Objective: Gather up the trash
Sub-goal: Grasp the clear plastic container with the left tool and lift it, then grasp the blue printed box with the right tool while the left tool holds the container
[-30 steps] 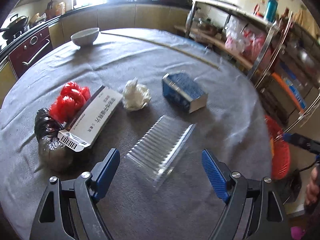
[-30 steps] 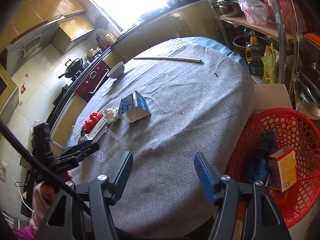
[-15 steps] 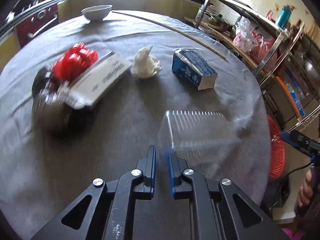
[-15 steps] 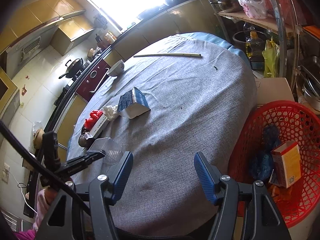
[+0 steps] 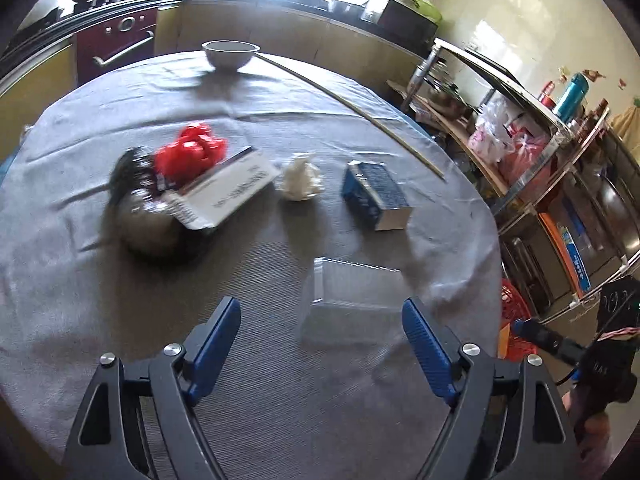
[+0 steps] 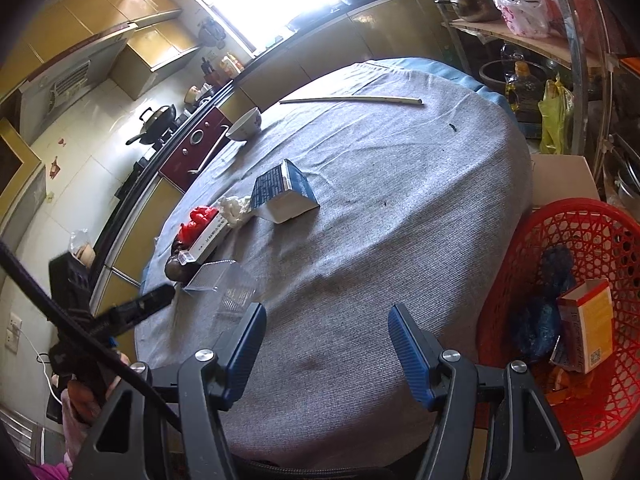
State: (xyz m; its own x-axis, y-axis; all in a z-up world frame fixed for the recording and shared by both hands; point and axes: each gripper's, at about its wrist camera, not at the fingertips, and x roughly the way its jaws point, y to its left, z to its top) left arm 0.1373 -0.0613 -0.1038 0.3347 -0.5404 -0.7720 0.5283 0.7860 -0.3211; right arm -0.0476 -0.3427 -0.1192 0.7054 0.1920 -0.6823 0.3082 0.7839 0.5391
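A clear ribbed plastic container (image 5: 348, 300) lies on the grey tablecloth (image 5: 260, 380), just ahead of and between the blue fingertips of my left gripper (image 5: 320, 308). Those jaws are opening and the pads do not touch the container. Further back lie a blue carton (image 5: 376, 196), a crumpled white tissue (image 5: 300, 180), a flat white box (image 5: 228, 196), a red plastic bag (image 5: 192, 154) and a dark bag (image 5: 148, 216). My right gripper (image 6: 326, 314) hangs open over the table's near edge with nothing between its fingers. To its right stands the red basket (image 6: 600, 216).
The basket holds a dark blue bag (image 6: 540, 312) and an orange and white box (image 6: 588, 324). A white bowl (image 5: 228, 54) and a long thin stick (image 5: 352, 108) sit at the table's far side. Metal shelves (image 5: 540, 140) crowd the right, cabinets the back.
Half a second ago my left gripper was shut at the clear container's edge; now it stands open again. The container has turned and shifted right. The right gripper has not moved.
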